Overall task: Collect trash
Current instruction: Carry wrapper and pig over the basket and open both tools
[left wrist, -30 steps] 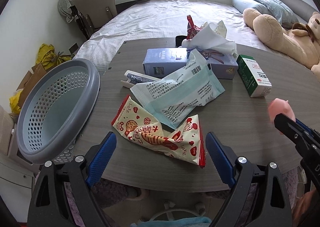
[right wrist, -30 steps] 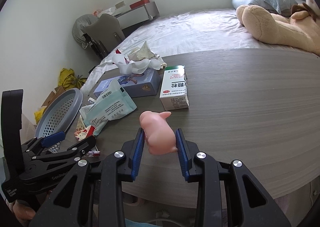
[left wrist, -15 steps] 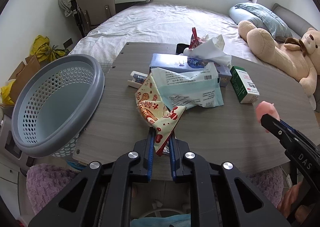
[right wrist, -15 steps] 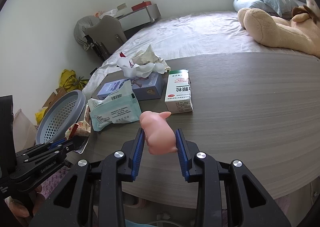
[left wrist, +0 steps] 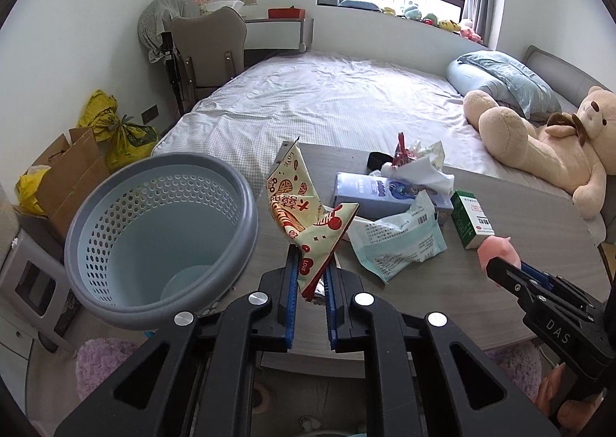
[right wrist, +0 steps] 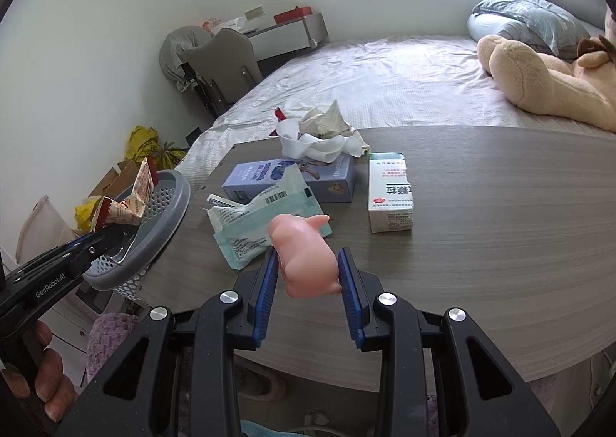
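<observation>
While the left gripper (left wrist: 310, 279) has its jaws clamped on the red-and-cream snack wrapper (left wrist: 304, 213), lifted off the table (left wrist: 462, 283), the right gripper (right wrist: 308, 273) is squeezing a pink pig toy (right wrist: 304, 252). Just left of the left one sits an empty grey perforated basket (left wrist: 154, 233); ahead of both lie a teal wipes pack (left wrist: 400, 244), tissue box (left wrist: 373, 194) and green-white medicine box (left wrist: 471, 225).

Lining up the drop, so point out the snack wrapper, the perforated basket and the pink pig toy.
snack wrapper (left wrist: 304, 221), left wrist view, on its printed middle above the clamped end.
perforated basket (left wrist: 252, 221), left wrist view, on the grey rim nearest the table.
pink pig toy (right wrist: 304, 256), right wrist view, on its body.
</observation>
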Demonstrator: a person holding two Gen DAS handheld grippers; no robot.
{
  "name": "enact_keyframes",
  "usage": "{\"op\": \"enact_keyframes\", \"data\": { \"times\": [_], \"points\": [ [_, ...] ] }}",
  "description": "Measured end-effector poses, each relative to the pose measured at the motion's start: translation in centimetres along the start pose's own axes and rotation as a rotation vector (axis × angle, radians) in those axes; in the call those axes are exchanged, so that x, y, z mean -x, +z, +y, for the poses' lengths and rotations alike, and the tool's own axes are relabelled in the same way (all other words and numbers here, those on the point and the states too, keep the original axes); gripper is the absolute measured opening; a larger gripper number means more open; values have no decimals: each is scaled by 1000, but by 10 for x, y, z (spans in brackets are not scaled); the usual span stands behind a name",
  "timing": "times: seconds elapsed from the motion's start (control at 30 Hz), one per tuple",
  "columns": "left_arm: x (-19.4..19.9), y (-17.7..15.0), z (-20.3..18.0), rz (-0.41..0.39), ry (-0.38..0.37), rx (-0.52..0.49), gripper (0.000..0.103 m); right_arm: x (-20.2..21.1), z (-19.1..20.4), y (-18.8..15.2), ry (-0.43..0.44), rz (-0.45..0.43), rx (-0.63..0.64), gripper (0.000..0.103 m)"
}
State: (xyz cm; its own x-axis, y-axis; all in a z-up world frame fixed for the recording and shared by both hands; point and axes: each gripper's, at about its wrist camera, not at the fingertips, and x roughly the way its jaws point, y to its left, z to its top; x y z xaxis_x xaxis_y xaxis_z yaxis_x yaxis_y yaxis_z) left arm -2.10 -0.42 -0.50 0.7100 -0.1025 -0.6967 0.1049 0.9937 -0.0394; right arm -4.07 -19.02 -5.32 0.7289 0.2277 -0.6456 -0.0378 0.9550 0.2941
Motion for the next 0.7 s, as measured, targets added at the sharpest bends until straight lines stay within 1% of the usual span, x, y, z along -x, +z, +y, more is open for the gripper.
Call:
{"op": "enact_keyframes", "data": {
  "times": [0.1,0.23,0.57,0.7],
  "points": [
    [4,3,16,-19,11,14,12,-4,19,7,18,-5,32,32],
    [4,5,41,-27,46,34,12,-14,48,18,62,-6,78,32],
    [-13,11,108,-16,82,100,12,-64,127,41,173,33,182,32],
    [-25,12,130,6,80,112,12,-85,156,45,203,55,221,32]
  ]
}}
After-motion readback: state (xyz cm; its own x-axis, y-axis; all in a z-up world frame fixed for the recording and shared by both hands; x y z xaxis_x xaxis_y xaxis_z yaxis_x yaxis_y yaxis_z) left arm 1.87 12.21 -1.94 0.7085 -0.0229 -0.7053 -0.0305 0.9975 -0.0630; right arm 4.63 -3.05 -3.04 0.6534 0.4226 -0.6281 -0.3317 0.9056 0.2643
